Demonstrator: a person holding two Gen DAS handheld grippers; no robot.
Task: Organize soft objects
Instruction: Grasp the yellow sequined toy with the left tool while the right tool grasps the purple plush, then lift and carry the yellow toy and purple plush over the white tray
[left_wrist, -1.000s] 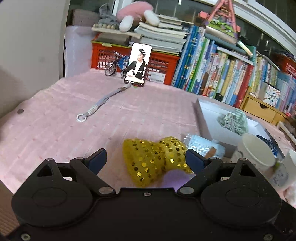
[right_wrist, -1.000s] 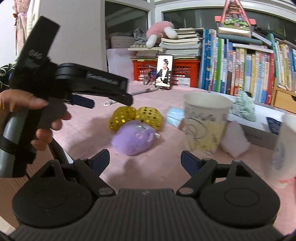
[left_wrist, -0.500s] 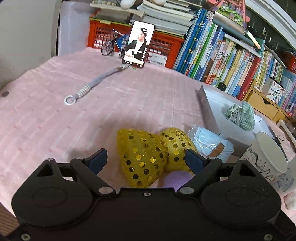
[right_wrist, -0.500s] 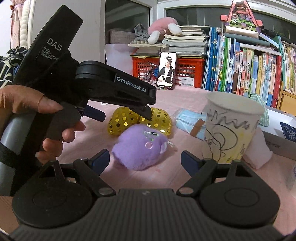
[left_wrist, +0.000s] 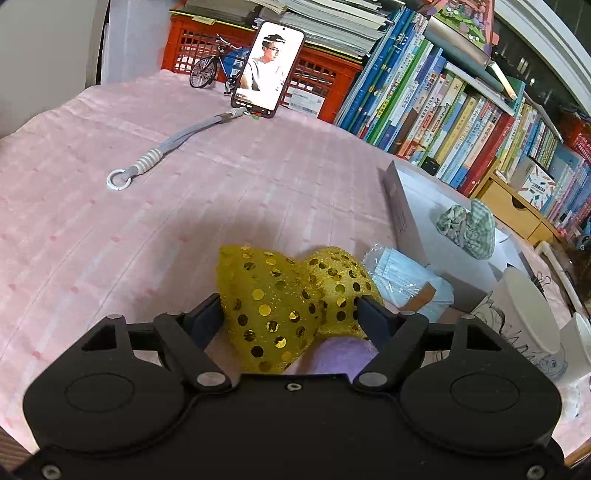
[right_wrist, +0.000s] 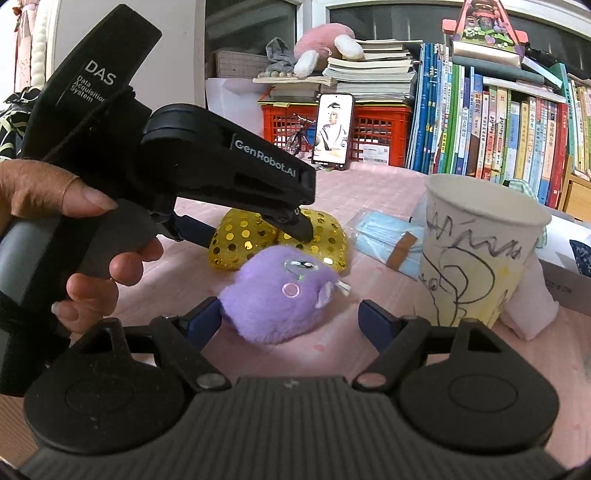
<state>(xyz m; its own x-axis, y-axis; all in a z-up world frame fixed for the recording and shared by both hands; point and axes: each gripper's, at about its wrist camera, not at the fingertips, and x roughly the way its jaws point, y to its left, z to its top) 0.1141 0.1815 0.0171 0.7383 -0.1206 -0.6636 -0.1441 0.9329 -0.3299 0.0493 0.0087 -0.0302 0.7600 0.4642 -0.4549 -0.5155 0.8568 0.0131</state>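
A gold sequined soft toy (left_wrist: 291, 295) lies on the pink cloth, also seen in the right wrist view (right_wrist: 258, 236). My left gripper (left_wrist: 290, 314) is open, its fingers either side of the gold toy, just above it; it also shows in the right wrist view (right_wrist: 255, 229). A purple plush (right_wrist: 280, 295) lies right in front of the gold toy, peeking out in the left wrist view (left_wrist: 340, 354). My right gripper (right_wrist: 290, 319) is open, with the purple plush between its fingertips.
A scribbled paper cup (right_wrist: 476, 251) stands right of the plush, a pack of blue masks (right_wrist: 388, 240) behind it. A white box (left_wrist: 443, 221) holds a green checked cloth (left_wrist: 469, 225). A phone (left_wrist: 267, 70), strap (left_wrist: 166, 151), red crate and books stand at the back.
Both grippers have moved forward and down. The left now straddles the gold toy; the right has closed in on the purple plush. Both stay open.
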